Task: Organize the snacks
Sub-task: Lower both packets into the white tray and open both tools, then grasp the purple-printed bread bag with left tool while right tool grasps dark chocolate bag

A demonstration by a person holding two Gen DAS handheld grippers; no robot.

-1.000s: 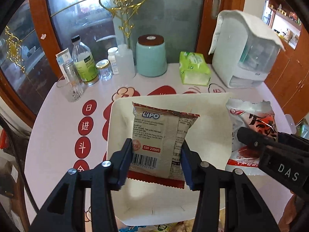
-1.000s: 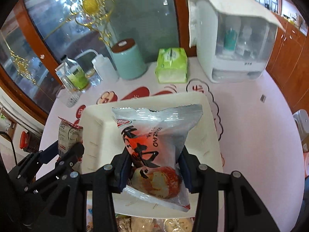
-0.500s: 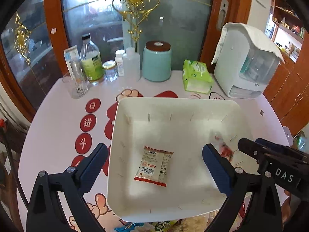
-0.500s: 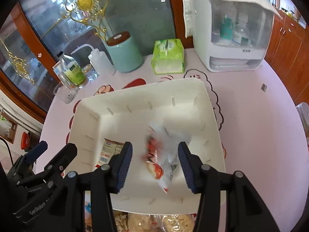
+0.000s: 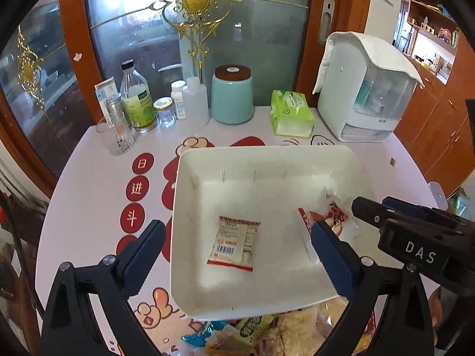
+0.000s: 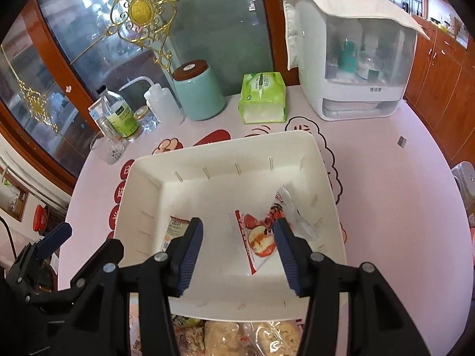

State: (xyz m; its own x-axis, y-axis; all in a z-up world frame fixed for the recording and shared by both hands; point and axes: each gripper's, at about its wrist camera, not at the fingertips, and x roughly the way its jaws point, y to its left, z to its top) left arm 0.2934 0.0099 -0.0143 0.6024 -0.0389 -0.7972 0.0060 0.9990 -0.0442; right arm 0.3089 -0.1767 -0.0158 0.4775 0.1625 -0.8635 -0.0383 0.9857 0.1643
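A white bin (image 5: 190, 178) (image 6: 142, 178) stands on the pink round table. On its floor lie a beige LiPO packet (image 5: 234, 243) (image 6: 173, 228) and a red-and-clear snack packet (image 5: 329, 213) (image 6: 261, 234). My left gripper (image 5: 236, 227) hangs above the bin, open wide and holding nothing, with the beige packet lying loose far below it. The right gripper (image 6: 237, 224) is open over the bin's right half, its pads clear of the red packet beneath. It shows in the left wrist view as the right gripper (image 5: 371, 203), and the left gripper (image 6: 56, 237) shows at the lower left of the right wrist view.
A heap of loose snack packets (image 5: 267, 335) (image 6: 237, 338) lies at the table's near edge, in front of the bin. Behind the bin stand bottles and jars (image 5: 136, 101), a teal canister (image 5: 231, 95), a green tissue pack (image 5: 291, 112) and a white appliance (image 5: 365, 89).
Both grippers let go: the beige packet and the red packet dropped onto the bin floor. The left jaws spread wide and that hand drew back upward. The right jaws parted slightly.
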